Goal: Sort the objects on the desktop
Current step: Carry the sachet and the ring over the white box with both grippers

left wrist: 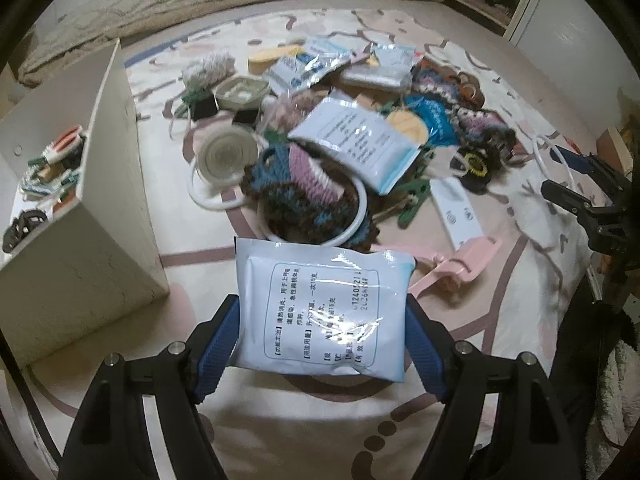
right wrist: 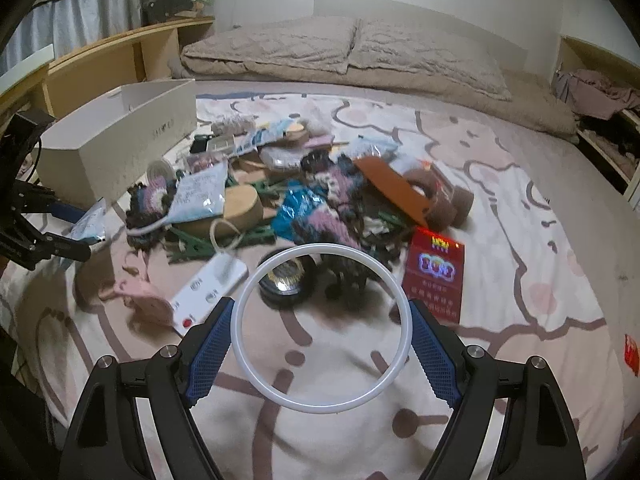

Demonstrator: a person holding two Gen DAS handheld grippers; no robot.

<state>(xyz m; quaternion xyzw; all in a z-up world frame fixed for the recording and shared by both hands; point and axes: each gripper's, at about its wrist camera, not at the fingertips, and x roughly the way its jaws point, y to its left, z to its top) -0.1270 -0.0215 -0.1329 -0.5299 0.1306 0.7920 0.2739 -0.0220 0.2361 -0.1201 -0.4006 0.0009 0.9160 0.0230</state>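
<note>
My left gripper (left wrist: pixel 320 320) is shut on a white medicine sachet (left wrist: pixel 324 308) with printed text, held above the bed cover, just right of the white box (left wrist: pixel 80 240). My right gripper (right wrist: pixel 320 332) is shut on a white plastic ring (right wrist: pixel 248 354), held above the cover in front of the pile. The pile (left wrist: pixel 320 140) of mixed objects lies ahead: crochet pieces, sachets, green clips, rings. The right gripper shows at the right edge of the left wrist view (left wrist: pixel 580 184); the left one at the left edge of the right wrist view (right wrist: pixel 44 236).
The white box holds clips and small items (left wrist: pixel 52 164). A white remote (right wrist: pixel 212 284), a pink clip (right wrist: pixel 140 292), a red packet (right wrist: pixel 436 276) and a brown tape roll (right wrist: pixel 432 196) lie on the patterned cover. Pillows (right wrist: pixel 348 52) lie behind; shelves (right wrist: pixel 100 64) stand left.
</note>
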